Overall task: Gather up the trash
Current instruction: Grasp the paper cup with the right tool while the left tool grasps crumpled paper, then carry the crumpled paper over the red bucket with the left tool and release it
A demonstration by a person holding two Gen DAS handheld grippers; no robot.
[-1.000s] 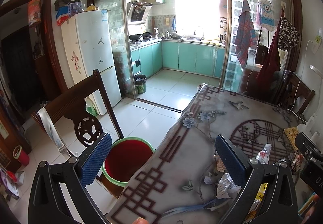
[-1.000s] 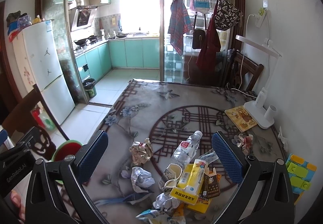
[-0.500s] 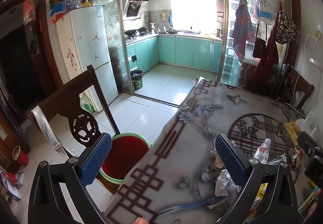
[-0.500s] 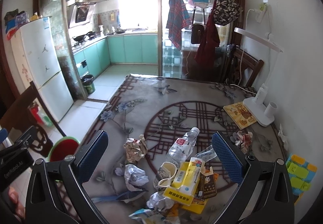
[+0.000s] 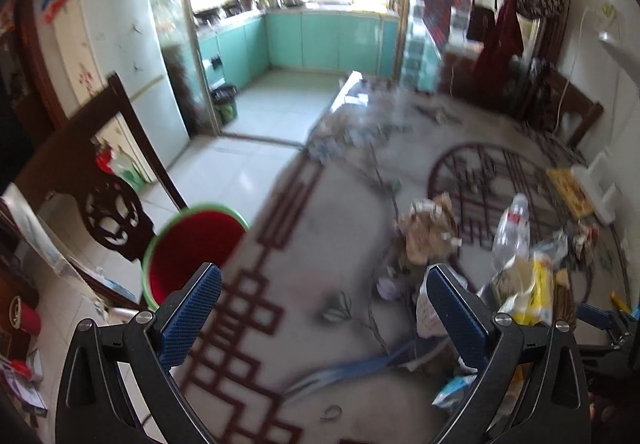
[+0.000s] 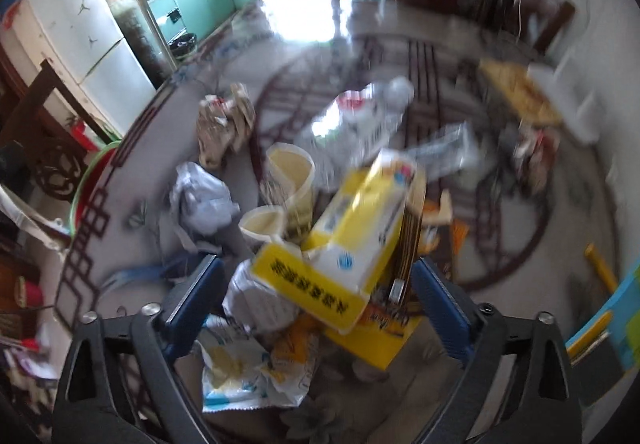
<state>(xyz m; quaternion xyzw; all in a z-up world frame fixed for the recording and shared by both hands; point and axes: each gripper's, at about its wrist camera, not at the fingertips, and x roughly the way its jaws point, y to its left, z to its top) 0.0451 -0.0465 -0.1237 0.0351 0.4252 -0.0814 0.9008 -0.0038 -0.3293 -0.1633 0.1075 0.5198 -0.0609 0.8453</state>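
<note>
The right gripper [image 6: 316, 300], its blue-padded jaws spread wide, sits low over a heap of trash, with a yellow-and-white crumpled carton [image 6: 360, 228] lying between its fingers and a clear plastic bottle [image 6: 360, 120] just beyond. The left gripper [image 5: 324, 312] is likewise spread apart and holds nothing above the patterned tablecloth [image 5: 320, 212]; a brown crumpled paper wad [image 5: 428, 228] lies ahead of its right finger, and a red plastic bucket with a green rim [image 5: 192, 244] stands on the floor beyond its left finger.
</note>
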